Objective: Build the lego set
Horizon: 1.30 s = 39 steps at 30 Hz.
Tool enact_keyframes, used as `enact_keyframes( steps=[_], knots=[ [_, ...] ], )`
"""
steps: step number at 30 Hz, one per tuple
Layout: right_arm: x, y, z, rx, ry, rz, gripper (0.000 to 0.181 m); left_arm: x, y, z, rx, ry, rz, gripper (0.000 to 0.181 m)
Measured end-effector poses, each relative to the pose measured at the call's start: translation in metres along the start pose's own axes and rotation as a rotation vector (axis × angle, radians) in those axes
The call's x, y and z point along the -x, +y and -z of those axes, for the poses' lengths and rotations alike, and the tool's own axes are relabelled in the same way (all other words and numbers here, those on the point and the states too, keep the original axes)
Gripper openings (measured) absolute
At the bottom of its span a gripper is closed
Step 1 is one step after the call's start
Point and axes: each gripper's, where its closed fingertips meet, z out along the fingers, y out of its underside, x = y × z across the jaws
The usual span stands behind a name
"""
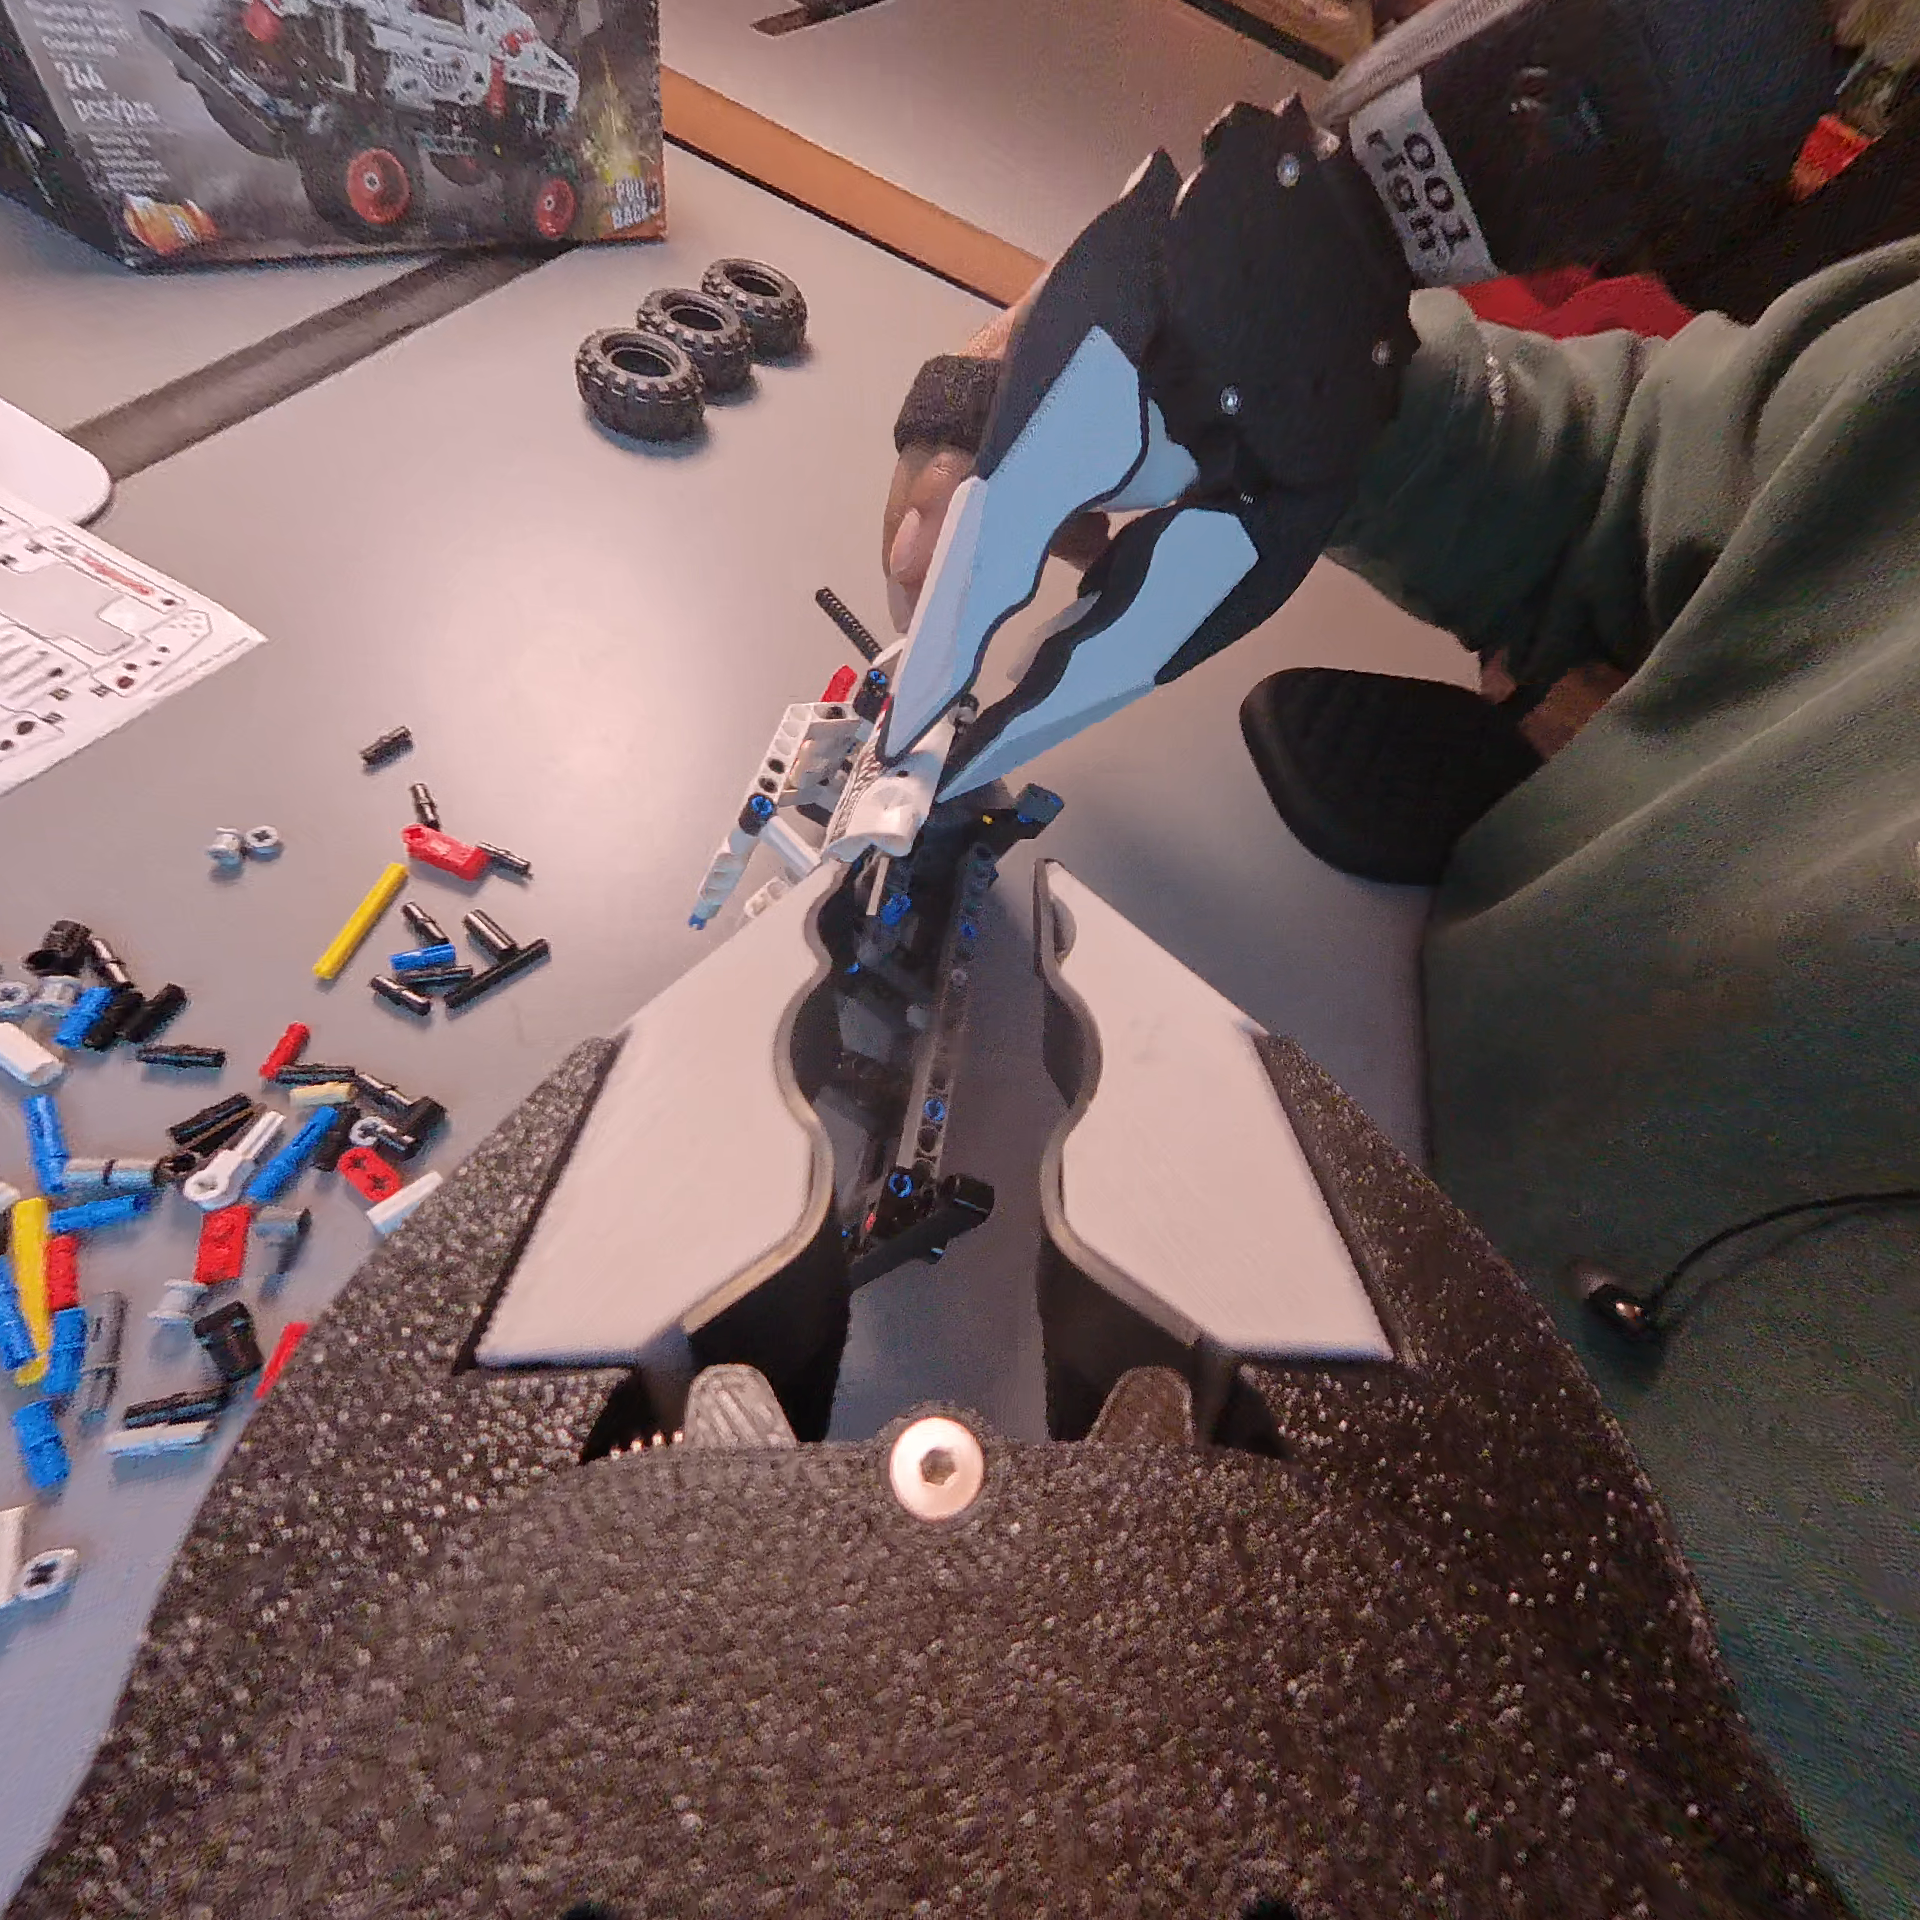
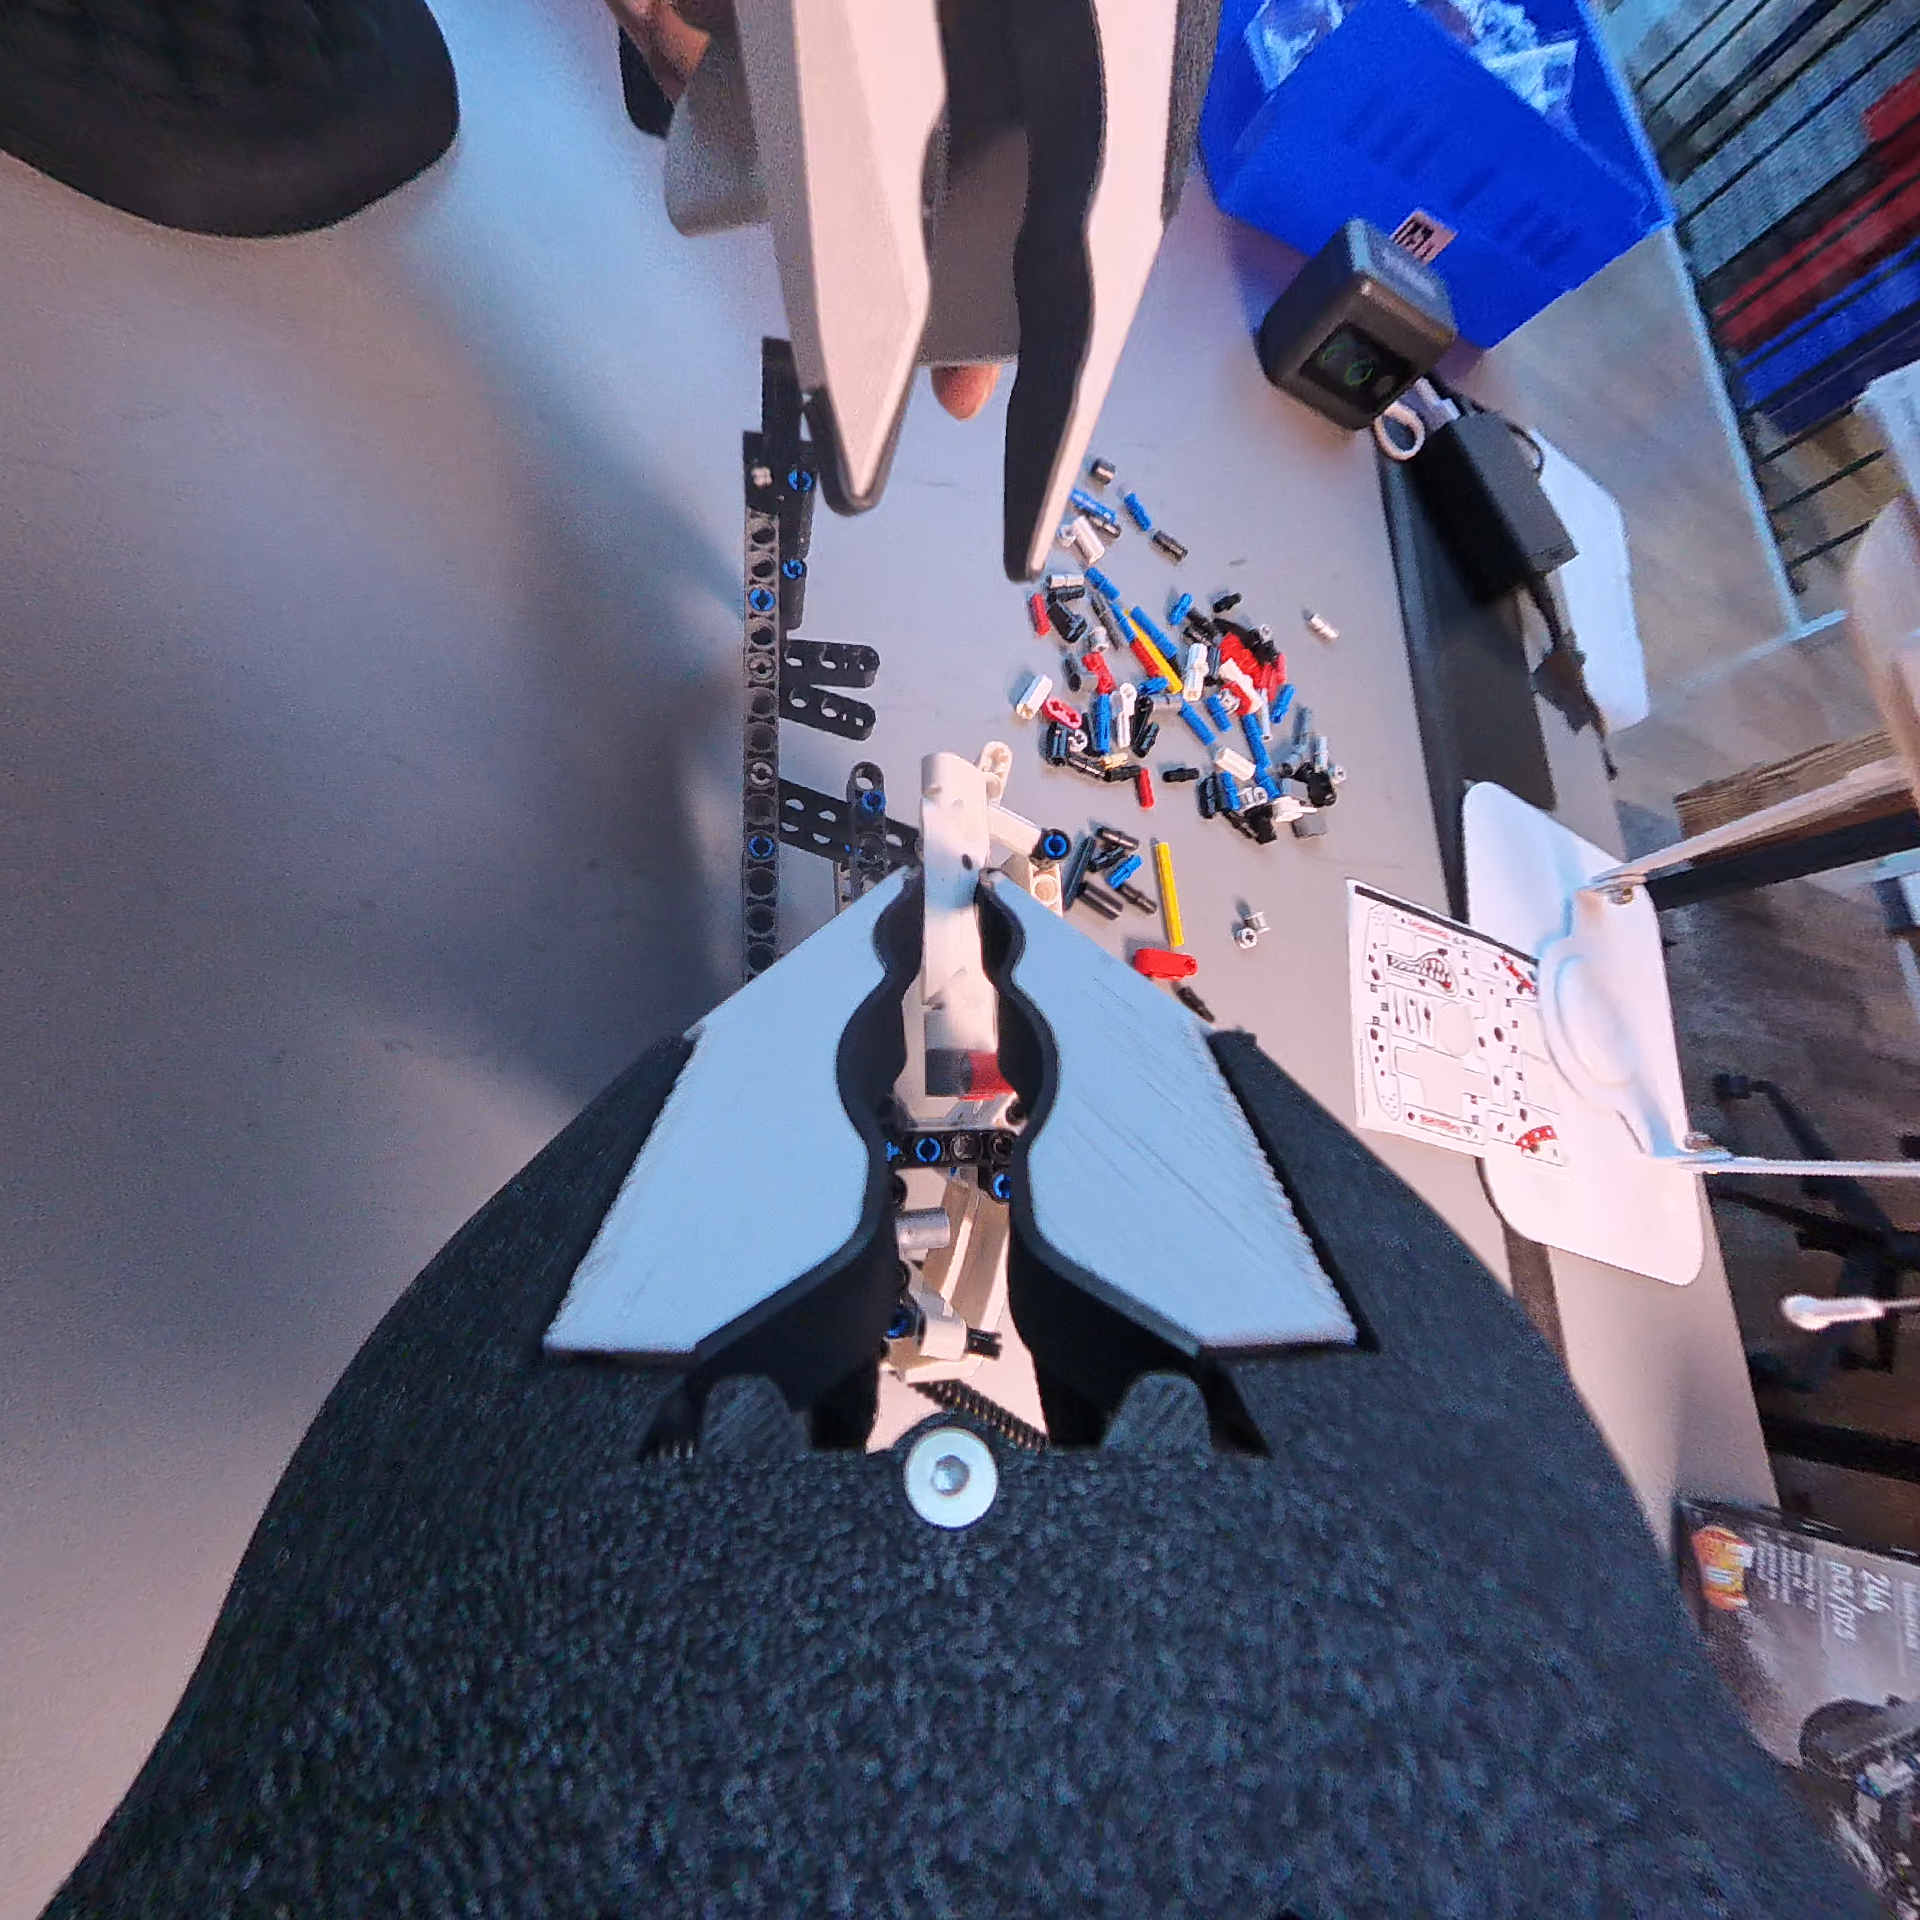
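Observation:
My right gripper (image 2: pixel 951 883) is shut on a white lego assembly (image 2: pixel 951 935) with blue pins and holds it against the far end of a long black chassis frame (image 2: pixel 762 675). In the left wrist view the right gripper (image 1: pixel 925 774) comes in from the upper right, pinching the white assembly (image 1: pixel 821 748). My left gripper (image 1: pixel 935 878) is open, its jaws either side of the black chassis (image 1: pixel 935 1101) without clamping it. It also shows at the top of the right wrist view (image 2: pixel 945 530), beside the frame's near end.
A pile of loose lego pins and connectors (image 1: pixel 208 1122) lies left of the chassis. Three black tyres (image 1: pixel 691 343), the set's box (image 1: pixel 332 114) and a sticker sheet (image 1: pixel 83 623) lie beyond. A blue bin (image 2: pixel 1434 135) and small camera (image 2: pixel 1351 322) stand on the table's far side. A green sleeve (image 1: pixel 1662 727) fills the right.

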Motion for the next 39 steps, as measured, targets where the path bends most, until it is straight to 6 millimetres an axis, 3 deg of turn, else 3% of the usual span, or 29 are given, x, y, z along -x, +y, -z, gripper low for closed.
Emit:
enact_keyframes(
  steps=[4, 7, 13, 19, 23, 27, 30, 33, 35, 39],
  knots=[
    [0.001, -0.01, 0.006, -0.052, 0.062, 0.052, 0.002, 0.005, 0.003, -0.011, 0.064, 0.042, 0.097, 0.036],
    [0.002, -0.003, 0.003, -0.024, 0.105, 0.106, 0.002, 0.007, 0.014, -0.021, 0.155, 0.055, 0.101, 0.036],
    [0.003, -0.018, 0.011, -0.102, 0.225, 0.232, 0.002, -0.003, 0.014, -0.028, 0.188, 0.093, 0.075, 0.033],
    [-0.004, -0.036, 0.02, -0.194, 0.278, 0.201, 0.002, -0.01, 0.002, -0.021, 0.121, 0.042, -0.116, 0.007],
    [0.003, -0.043, 0.022, -0.286, 0.077, -0.063, 0.006, -0.012, -0.002, -0.016, 0.073, 0.027, -0.26, 0.007],
    [0.01, -0.043, 0.028, -0.321, -0.346, -0.504, 0.047, -0.026, -0.003, -0.009, 0.0, 0.079, -0.475, 0.006],
    [0.024, -0.046, 0.031, -0.284, -0.62, -0.652, 0.062, -0.038, -0.008, -0.007, -0.04, 0.088, -0.613, 0.006],
    [0.037, -0.051, 0.03, -0.248, -0.795, -0.738, 0.052, -0.043, -0.01, -0.007, -0.025, 0.048, -0.758, 0.007],
    [0.041, -0.059, 0.034, -0.267, -0.854, -0.737, 0.034, -0.043, -0.01, -0.008, -0.011, 0.021, -0.821, 0.007],
    [0.037, -0.064, 0.033, -0.309, -0.799, -0.677, 0.029, -0.042, -0.014, -0.004, -0.037, 0.015, -0.816, 0.007]
  ],
)
